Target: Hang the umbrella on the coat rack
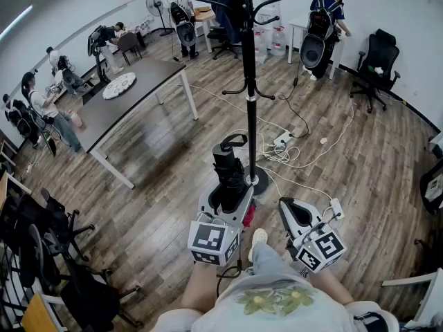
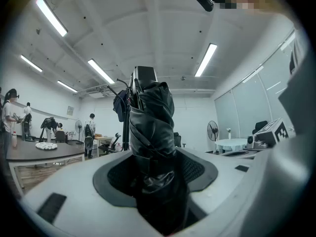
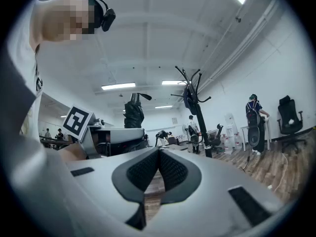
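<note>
The black coat rack [image 1: 249,81] stands straight ahead on the wood floor, its round base [image 1: 257,180] just past my grippers and a dark garment [image 1: 225,2] on its top hooks. My left gripper [image 1: 228,198] is shut on the folded black umbrella [image 1: 228,168], which stands upright with its strap loop [image 1: 234,141] on top, close to the left of the pole. In the left gripper view the umbrella [image 2: 150,132] fills the space between the jaws of this gripper [image 2: 155,174], with the rack [image 2: 125,127] behind it. My right gripper [image 1: 297,213] is shut and empty; in its own view the right gripper [image 3: 158,154] faces the rack [image 3: 197,112].
White cables and a power strip [image 1: 280,142] lie on the floor right of the rack's base. A dark table [image 1: 131,88] stands at the left, office chairs [image 1: 374,64] at the far right and more chairs [image 1: 62,254] at the near left. A person with a backpack [image 1: 322,26] stands at the back.
</note>
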